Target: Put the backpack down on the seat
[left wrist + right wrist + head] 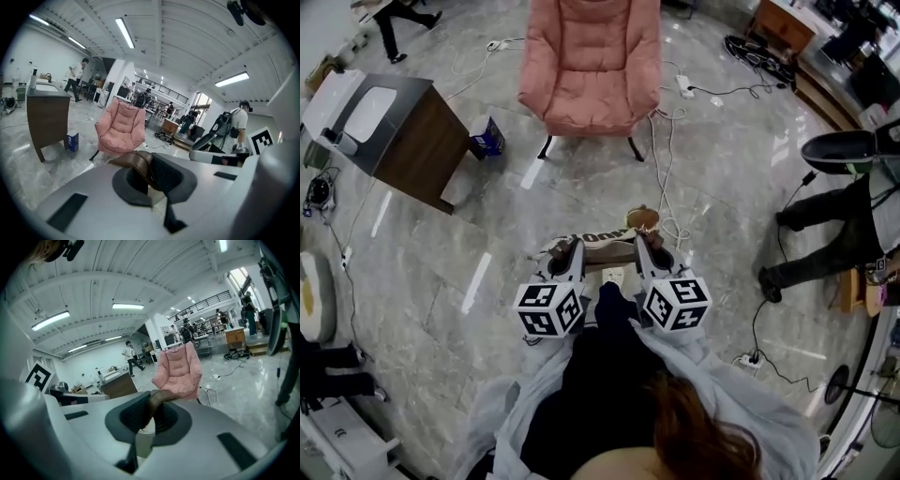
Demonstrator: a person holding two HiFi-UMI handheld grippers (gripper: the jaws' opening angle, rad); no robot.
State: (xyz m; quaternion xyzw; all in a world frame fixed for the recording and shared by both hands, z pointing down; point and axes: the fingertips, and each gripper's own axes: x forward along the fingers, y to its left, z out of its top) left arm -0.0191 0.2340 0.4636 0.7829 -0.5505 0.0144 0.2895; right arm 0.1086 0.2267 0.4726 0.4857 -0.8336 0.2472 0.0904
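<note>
Facing the pink armchair (591,66), the backpack (605,241) is gripped by its brown strap (140,165) in the left claw (569,255) and right claw (647,249).

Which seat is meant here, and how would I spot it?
Start at the big dark wooden cabinet on the grey marble floor. To its right in the head view, past a small blue box, stands the armchair: the only soft pink, quilted seat, on thin dark legs.

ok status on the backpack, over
Grippers shut: left gripper, right gripper each on a brown strap; backpack in hand, not yet on pink chair ahead; floor cables lie between.
</note>
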